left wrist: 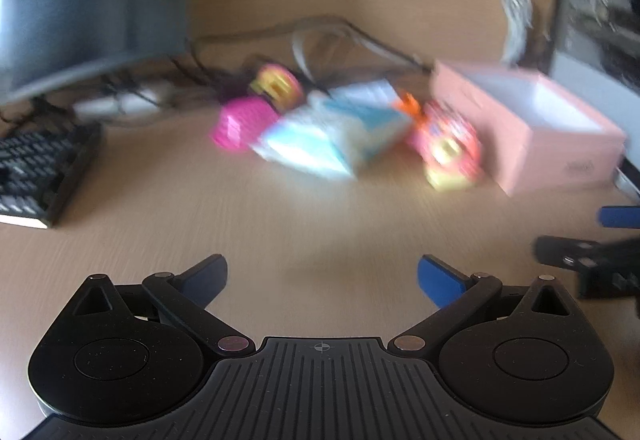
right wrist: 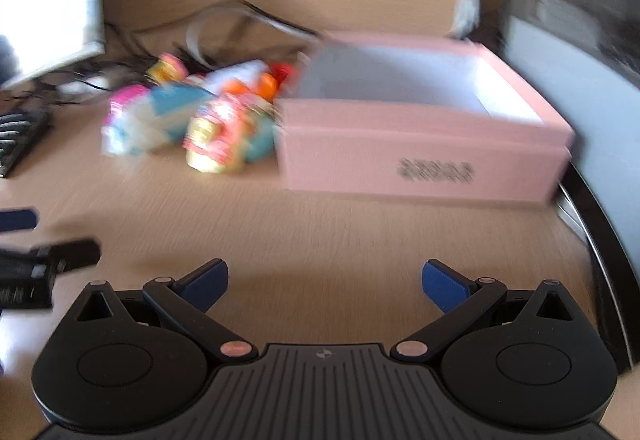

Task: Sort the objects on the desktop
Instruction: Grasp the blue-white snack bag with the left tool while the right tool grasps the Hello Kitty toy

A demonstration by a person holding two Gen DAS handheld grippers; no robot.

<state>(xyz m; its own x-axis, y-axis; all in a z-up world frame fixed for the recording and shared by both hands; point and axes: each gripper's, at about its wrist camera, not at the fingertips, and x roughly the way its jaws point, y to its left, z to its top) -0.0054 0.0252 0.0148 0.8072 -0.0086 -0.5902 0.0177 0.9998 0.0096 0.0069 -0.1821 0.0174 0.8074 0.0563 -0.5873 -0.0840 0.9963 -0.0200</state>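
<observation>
Both views are motion-blurred. A heap of colourful small packets (left wrist: 336, 131) lies on the wooden desk: pink, light blue and white, red and yellow ones. It also shows in the right wrist view (right wrist: 192, 119). An open pink box (left wrist: 528, 127) with a white inside stands right of the heap, touching it, and shows in the right wrist view (right wrist: 420, 135) too. My left gripper (left wrist: 322, 278) is open and empty, well short of the heap. My right gripper (right wrist: 324, 282) is open and empty, in front of the box. Each gripper shows at the edge of the other's view.
A black keyboard (left wrist: 36, 175) lies at the left under a monitor (left wrist: 80, 3). Cables (left wrist: 280, 35) run behind the heap. A white cord (left wrist: 516, 7) hangs at the back right. A dark panel (right wrist: 576, 23) stands right of the box.
</observation>
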